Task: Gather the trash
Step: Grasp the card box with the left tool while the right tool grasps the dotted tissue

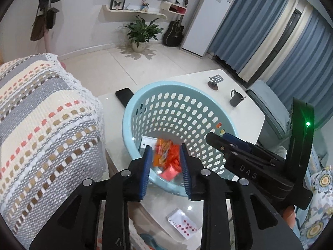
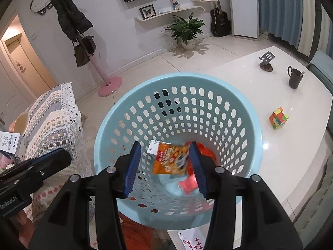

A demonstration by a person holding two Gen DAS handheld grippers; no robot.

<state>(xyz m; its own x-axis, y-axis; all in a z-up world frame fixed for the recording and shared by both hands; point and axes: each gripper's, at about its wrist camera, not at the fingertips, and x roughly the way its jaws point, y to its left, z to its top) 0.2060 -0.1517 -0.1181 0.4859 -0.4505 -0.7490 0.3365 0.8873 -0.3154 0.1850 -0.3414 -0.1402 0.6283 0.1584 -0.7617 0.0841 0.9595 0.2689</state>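
Both tools are parked over the blue basket (image 2: pixel 177 83) on the white tabletop (image 2: pixel 260 95), pointing down into it. The left tool (image 1: pixel 165 166) has its pads apart with nothing pinched. Same for the right tool (image 2: pixel 164 166): pads spread, and the orange snack bag (image 2: pixel 169 160) looks loose between them, blurry, so I'd guess it's mid-drop. Red wrappers (image 2: pixel 188 184) already sit on the basket floor.

Tip for this step: keep the pads wide and stay centred over the opening until the bag clears, then lift straight up so you don't clip the rim. The playing card (image 1: pixel 182 226) at the near edge might be next, can't say if it's trash.
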